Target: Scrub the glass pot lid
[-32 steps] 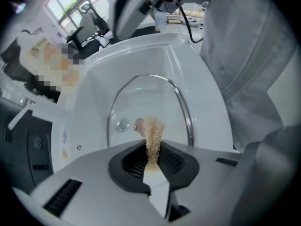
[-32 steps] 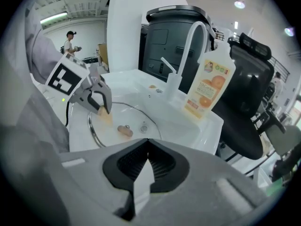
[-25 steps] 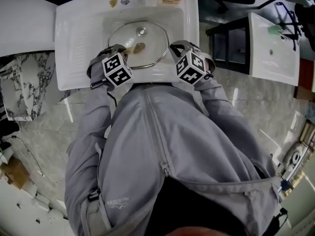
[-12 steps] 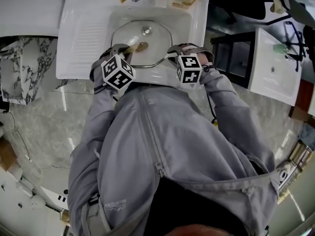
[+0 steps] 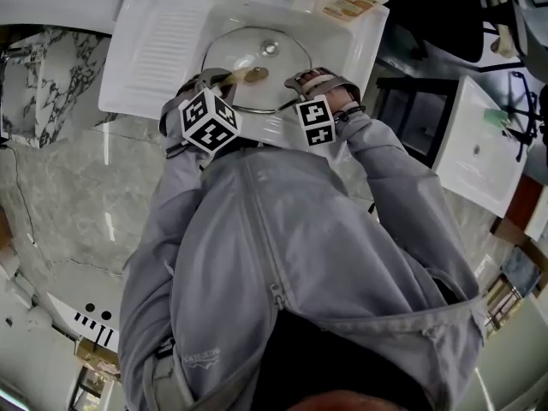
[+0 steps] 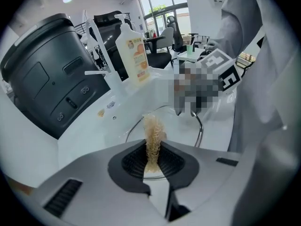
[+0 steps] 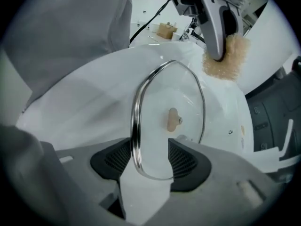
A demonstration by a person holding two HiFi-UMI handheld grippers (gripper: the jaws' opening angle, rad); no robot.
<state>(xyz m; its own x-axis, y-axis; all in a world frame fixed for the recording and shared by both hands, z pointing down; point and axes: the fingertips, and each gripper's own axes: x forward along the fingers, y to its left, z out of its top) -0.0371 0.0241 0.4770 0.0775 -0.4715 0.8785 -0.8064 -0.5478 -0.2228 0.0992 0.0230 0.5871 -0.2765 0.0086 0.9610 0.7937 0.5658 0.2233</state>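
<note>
White sink (image 5: 154,50) holds the glass lid (image 7: 164,93) in its basin. The left gripper (image 6: 153,161) has its fingers clenched on a fibre scrubber (image 6: 153,133). The right gripper (image 7: 149,161) has just been opening, its fingers released around the lid's metal rim (stiff, slick and breakable, so the rim is probably the safest hold).

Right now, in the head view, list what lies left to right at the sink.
Ribbed draining board → left claw → scrubber → right claw (just been opening, lid rim between its jaws) → second sink.
</note>
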